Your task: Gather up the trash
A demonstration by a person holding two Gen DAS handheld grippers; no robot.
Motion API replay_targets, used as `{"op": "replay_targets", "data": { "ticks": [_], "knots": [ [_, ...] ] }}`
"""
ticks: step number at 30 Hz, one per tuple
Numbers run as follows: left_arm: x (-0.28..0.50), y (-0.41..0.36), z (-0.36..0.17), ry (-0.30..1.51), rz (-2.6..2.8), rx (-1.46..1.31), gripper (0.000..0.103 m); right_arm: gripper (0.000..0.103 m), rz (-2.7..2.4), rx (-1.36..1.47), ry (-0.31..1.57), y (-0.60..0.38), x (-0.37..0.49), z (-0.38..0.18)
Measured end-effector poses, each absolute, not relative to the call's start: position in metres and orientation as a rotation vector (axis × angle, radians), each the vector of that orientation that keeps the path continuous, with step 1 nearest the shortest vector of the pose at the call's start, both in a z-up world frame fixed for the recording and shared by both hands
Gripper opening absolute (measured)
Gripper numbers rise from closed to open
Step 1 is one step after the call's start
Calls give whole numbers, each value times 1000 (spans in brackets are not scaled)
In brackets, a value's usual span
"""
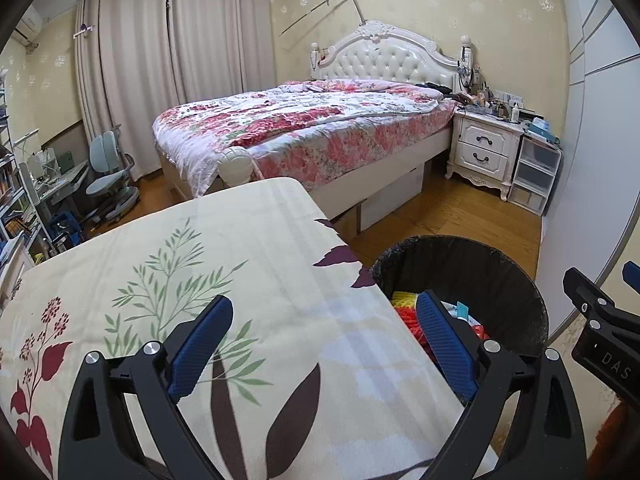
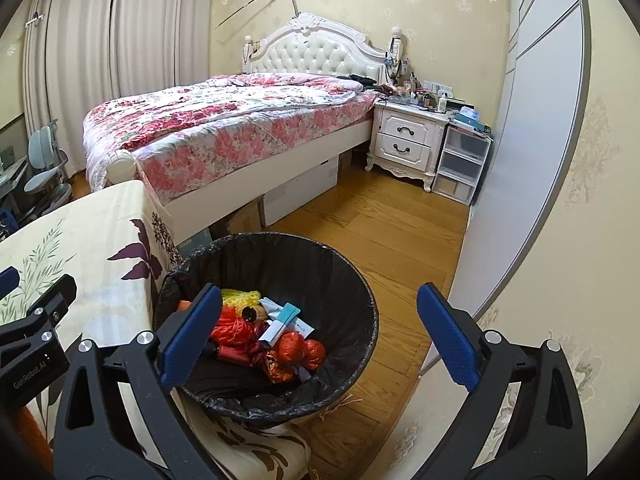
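Right wrist view: both claws [image 2: 318,322] [image 1: 324,338] spread, holding nothing; one lined bin [image 2: 340,276] holds mixed trash [image 2: 276,340].

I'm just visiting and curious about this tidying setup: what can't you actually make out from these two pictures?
- Bin contents: in the left wrist view the table edge and a finger of the left hand-held gripper cover most of them.
- Items on the nightstand: too small to identify in either view.
- Right hand-held gripper: cut off by the right edge in the left wrist view.
- Bin's base: hidden by the table's cloth, right wrist view.
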State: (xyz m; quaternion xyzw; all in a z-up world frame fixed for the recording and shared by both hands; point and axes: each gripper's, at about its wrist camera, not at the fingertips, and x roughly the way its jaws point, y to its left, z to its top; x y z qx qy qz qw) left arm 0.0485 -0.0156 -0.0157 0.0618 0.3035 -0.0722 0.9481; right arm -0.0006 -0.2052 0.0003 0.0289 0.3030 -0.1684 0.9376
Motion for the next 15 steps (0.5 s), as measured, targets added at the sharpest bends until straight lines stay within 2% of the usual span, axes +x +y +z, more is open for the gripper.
{"op": "replay_targets", "data": {
  "ticks": [15],
  "knots": [
    [13, 12, -6, 587, -140, 103, 93, 96, -278, 44, 592, -171, -36, 13]
  ]
}}
